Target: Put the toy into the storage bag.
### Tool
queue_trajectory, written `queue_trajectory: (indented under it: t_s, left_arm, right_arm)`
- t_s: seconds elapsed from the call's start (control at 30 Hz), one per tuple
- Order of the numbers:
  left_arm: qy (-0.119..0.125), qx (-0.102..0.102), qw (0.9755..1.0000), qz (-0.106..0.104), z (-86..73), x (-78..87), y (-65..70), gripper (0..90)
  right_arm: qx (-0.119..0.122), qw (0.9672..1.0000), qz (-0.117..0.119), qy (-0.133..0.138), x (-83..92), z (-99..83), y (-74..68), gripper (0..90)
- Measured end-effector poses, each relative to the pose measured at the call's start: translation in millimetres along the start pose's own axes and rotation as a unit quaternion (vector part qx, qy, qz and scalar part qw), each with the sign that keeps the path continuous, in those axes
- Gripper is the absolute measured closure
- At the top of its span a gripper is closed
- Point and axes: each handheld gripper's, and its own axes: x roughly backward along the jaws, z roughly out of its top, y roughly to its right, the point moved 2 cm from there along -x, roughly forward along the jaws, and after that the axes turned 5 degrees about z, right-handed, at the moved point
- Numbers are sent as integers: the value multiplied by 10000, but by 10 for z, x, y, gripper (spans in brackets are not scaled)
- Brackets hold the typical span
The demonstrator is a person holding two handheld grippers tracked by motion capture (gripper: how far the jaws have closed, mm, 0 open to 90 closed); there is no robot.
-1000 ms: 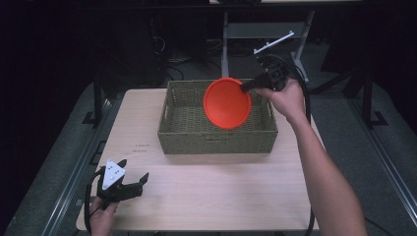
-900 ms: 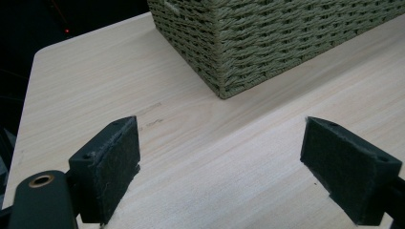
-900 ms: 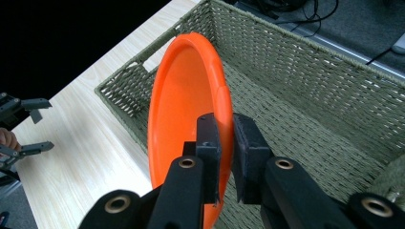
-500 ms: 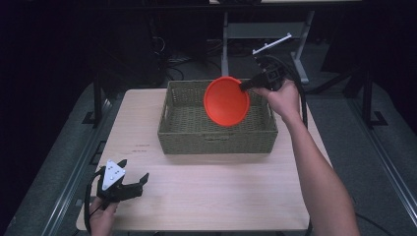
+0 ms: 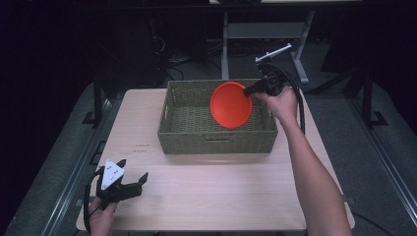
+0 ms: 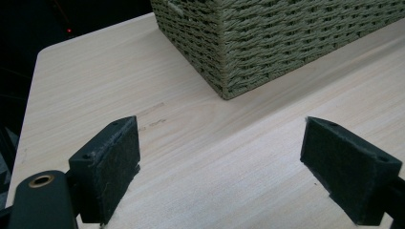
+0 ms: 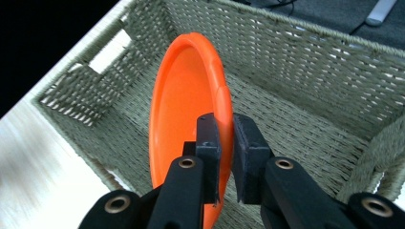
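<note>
Orange plate (image 5: 231,104) lower, deeper in wicker basket (image 5: 216,139)

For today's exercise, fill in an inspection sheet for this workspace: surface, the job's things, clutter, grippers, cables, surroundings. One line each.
Surface: pale wooden table, faint marks near its left side.
Job's things: round orange plastic plate held on edge over the open rectangular woven green basket.
Clutter: nothing seen.
Grippers: right gripper clamped on the plate's rim; left gripper open, low over bare table.
Cables: black cable trails from the right gripper.
Surroundings: dark room, grey metal stand behind the table.
</note>
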Motion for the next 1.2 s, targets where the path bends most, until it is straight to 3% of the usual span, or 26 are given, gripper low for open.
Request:
queue_trajectory:
  t_s: [1.2]
  left_arm:
    - [-22,12,10000,7,-4,3,-8,128]
  right_arm:
    - [-165,9998,-18,-140,-342,-87,96,815]
